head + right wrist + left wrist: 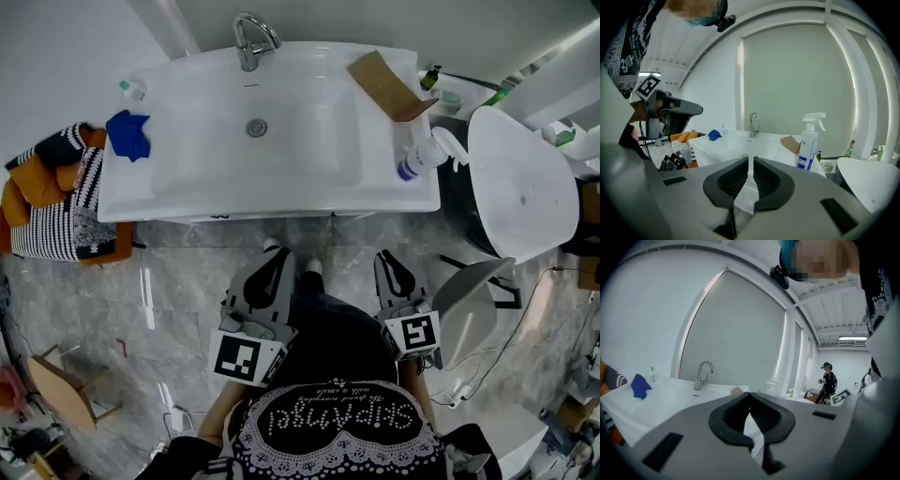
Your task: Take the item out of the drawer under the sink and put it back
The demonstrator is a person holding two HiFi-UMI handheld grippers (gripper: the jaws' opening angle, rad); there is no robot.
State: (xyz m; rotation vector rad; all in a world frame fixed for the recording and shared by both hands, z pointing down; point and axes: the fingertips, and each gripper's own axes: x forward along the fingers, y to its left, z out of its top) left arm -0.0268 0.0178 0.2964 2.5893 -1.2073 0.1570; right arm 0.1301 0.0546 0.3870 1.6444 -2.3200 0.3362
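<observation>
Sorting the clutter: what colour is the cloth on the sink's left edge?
Blue; the cloth shows best in the head view.

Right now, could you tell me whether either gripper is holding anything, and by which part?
Nothing is held: the left gripper and right gripper are both shut and empty.

Sink counter [187, 178], blue cloth [127, 133] perhaps, spray bottle [424, 155]

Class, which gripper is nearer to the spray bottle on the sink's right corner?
Right. The right gripper hangs almost straight in front of the spray bottle, off the right end of the sink; the left gripper is farther left, in line with the drain.
</observation>
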